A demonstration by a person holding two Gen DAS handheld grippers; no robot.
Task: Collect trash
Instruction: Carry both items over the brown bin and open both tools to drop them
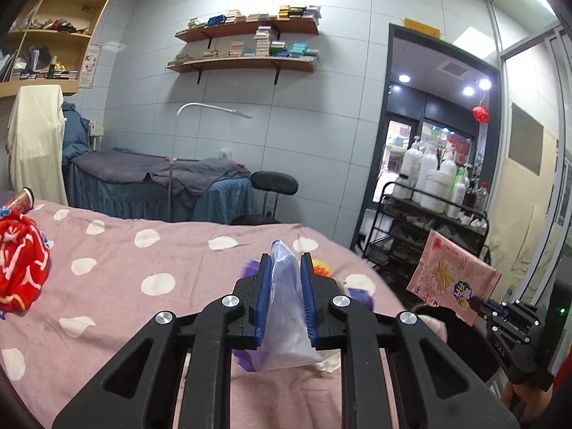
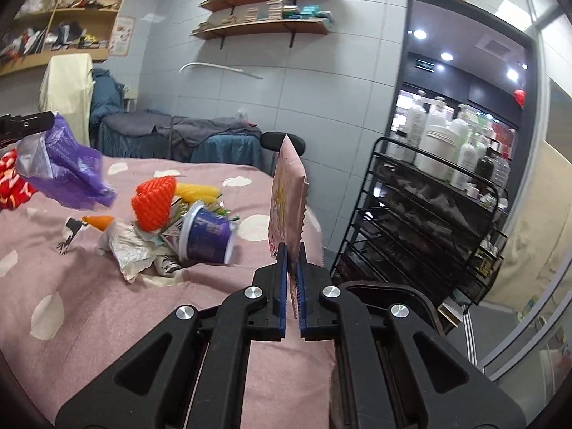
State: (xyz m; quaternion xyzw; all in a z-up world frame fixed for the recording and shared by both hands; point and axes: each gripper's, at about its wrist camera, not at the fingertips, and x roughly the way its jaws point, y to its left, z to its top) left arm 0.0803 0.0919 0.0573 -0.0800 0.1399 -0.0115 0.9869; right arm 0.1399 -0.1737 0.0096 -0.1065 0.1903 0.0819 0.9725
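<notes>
While the bed (image 2: pixel 89 307) carried the litter near its far right corner, the left hand-held gripper (image 1: pixel 284 296) was clamped on a purple plastic bag (image 1: pixel 286 321), lifted clear of the sheet, probably to serve as the trash sack. The right hand-held gripper (image 2: pixel 292 286) pinched a pink snack packet (image 2: pixel 286 196) by its serrated edge, upright, beside the bed's right edge, likely bound for that bag. The packet's print was Chinese, too blurred to read. An orange foam net (image 2: pixel 153 200), crumpled paper (image 2: pixel 125 246) and a purple tub (image 2: pixel 207 236), label illegible, lay uncollected.
</notes>
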